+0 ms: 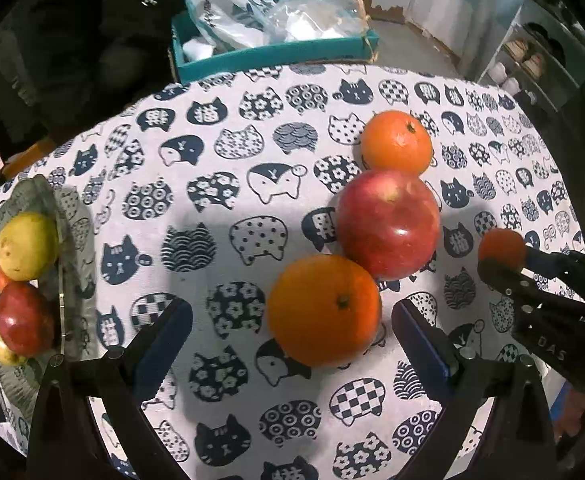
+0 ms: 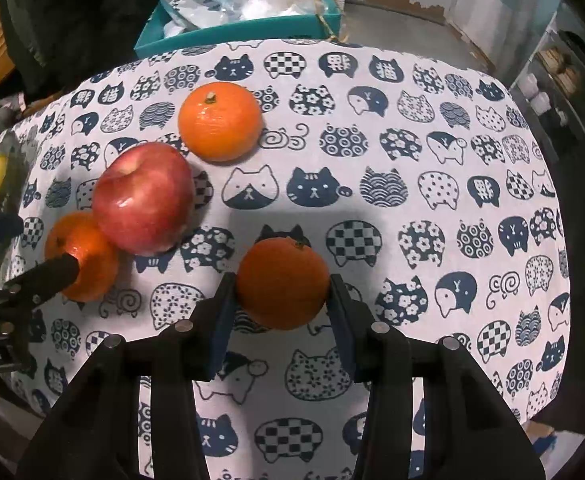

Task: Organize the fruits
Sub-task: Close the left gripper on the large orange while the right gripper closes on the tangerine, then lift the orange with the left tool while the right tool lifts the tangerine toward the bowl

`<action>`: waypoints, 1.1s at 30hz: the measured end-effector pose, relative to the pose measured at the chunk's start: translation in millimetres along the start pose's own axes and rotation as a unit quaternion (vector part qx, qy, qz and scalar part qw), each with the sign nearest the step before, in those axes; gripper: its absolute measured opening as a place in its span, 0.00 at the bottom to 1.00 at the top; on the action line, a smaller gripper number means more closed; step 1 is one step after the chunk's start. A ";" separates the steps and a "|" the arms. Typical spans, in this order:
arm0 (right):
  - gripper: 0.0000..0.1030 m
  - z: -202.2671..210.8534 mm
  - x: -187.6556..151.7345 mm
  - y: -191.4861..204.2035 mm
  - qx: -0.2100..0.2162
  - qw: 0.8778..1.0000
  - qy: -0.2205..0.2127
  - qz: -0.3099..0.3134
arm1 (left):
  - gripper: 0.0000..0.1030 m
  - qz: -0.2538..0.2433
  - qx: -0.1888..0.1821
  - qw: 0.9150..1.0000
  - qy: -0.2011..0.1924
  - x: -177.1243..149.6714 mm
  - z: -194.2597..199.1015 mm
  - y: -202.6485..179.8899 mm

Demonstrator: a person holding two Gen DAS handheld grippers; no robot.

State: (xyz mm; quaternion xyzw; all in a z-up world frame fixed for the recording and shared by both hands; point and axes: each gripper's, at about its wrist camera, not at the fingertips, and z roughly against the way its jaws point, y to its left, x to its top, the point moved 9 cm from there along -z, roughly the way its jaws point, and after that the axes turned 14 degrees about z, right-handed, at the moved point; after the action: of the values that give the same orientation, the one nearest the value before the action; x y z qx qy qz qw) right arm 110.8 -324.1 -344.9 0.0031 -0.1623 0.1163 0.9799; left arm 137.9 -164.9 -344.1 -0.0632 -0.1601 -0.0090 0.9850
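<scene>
**Gripping one mandarin on the right, left fingers spread around an orange**

Gripping state first. My right gripper (image 2: 282, 286) is clenched on a small mandarin (image 2: 282, 284); both blue pads (image 2: 222, 320) press against its sides, and it sits over the cat-print tablecloth (image 2: 412, 184). I cannot tell from the right wrist view whether the fruit touches the cloth or is lifted just clear of it.

My left gripper (image 1: 292, 336) is released, fingers (image 1: 164, 340) spread wide. A large orange (image 1: 324, 310) lies between them, nearer the right-hand finger, touching neither pad as far as I can see.

Ahead of the left gripper, the red apple (image 1: 388, 224) rests against the far side of that orange. A second orange (image 1: 396, 142) sits just beyond the apple, touching it or nearly so. All three are on the cloth.

Far to the left of the left gripper: a clear glass plate (image 1: 72, 216) holding a yellow-green pear (image 1: 26, 246), a red apple (image 1: 22, 320) and other fruit partly hidden behind them.

Right gripper with its mandarin appears at the right edge of the left wrist view.

Beyond the table's far edge: a teal box (image 1: 272, 54) filled with plastic bags (image 1: 228, 4).
</scene>
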 end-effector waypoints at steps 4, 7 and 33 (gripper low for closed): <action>0.42 3.6 -1.7 -4.5 0.002 1.000 -0.002 -0.005 | 0.98 -0.001 0.004 1.000 0.011 -0.3 -10.3 -2.3; 0.42 4.2 -1.0 -4.1 0.002 1.000 -0.004 -0.006 | 0.98 0.003 0.001 1.000 0.018 -0.1 -16.2 -2.4; 0.42 28.6 21.0 10.1 0.000 0.999 -0.036 0.013 | 0.65 -0.007 -0.021 1.000 -0.018 -1.7 13.3 -5.6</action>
State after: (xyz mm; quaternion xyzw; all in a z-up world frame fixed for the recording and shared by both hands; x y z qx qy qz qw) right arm 118.8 -310.8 -311.4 0.0052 -0.1980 0.1287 0.9717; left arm 131.9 -168.7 -331.4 -0.0833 -0.1777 -0.0180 0.9804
